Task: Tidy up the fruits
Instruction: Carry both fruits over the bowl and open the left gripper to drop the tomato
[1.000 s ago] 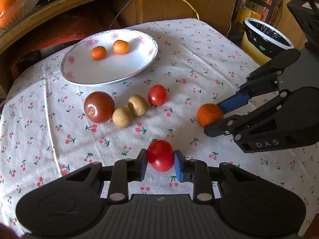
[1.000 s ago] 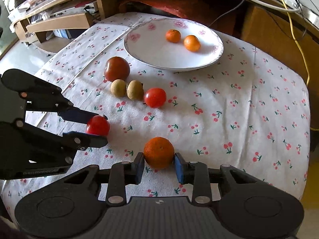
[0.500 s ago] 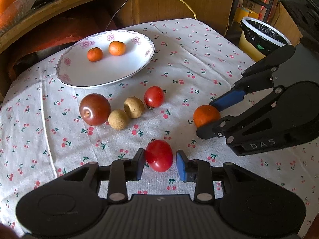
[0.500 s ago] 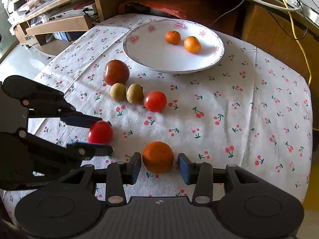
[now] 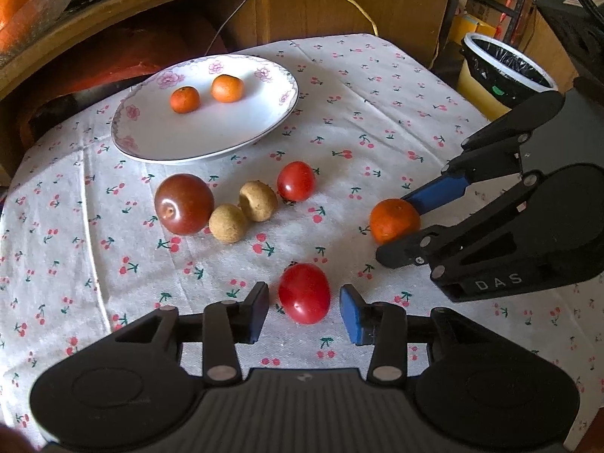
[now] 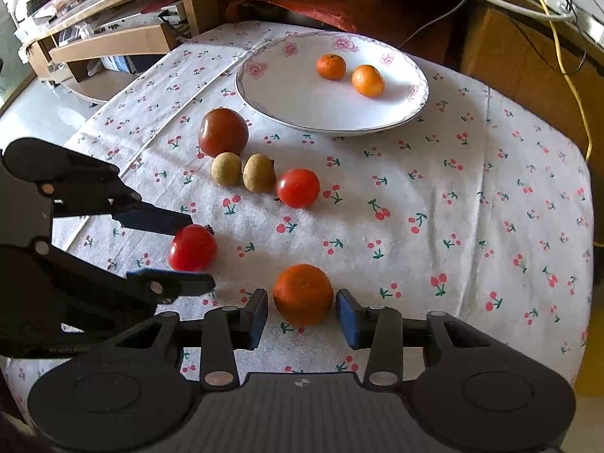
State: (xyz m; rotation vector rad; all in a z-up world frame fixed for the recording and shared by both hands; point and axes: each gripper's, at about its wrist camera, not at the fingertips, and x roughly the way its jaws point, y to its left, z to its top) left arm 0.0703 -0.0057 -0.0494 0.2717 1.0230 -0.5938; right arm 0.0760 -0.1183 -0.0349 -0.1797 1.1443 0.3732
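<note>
A red tomato (image 5: 304,293) lies on the cherry-print cloth between the spread fingers of my left gripper (image 5: 304,311), which stands open with gaps on both sides. An orange mandarin (image 6: 303,294) rests between the fingers of my right gripper (image 6: 302,315), also open. Each gripper shows in the other's view: the right gripper (image 5: 400,226) around the mandarin (image 5: 394,221), the left gripper (image 6: 196,253) around the tomato (image 6: 193,247). A white flowered plate (image 5: 234,136) at the back holds two small mandarins (image 5: 205,94). Another red tomato (image 5: 296,181), a dark tomato (image 5: 184,204) and two brown fruits (image 5: 241,211) lie mid-table.
A lined waste bin (image 5: 502,71) stands off the table at the right. Wooden shelving and a cardboard box (image 5: 351,11) with cables run behind the table. The table edge (image 6: 581,196) falls away at the right in the right wrist view.
Both grippers have opened: the left let go of the red tomato, the right let go of the mandarin. Both fruits now rest on the cloth, and the grippers have backed off slightly.
</note>
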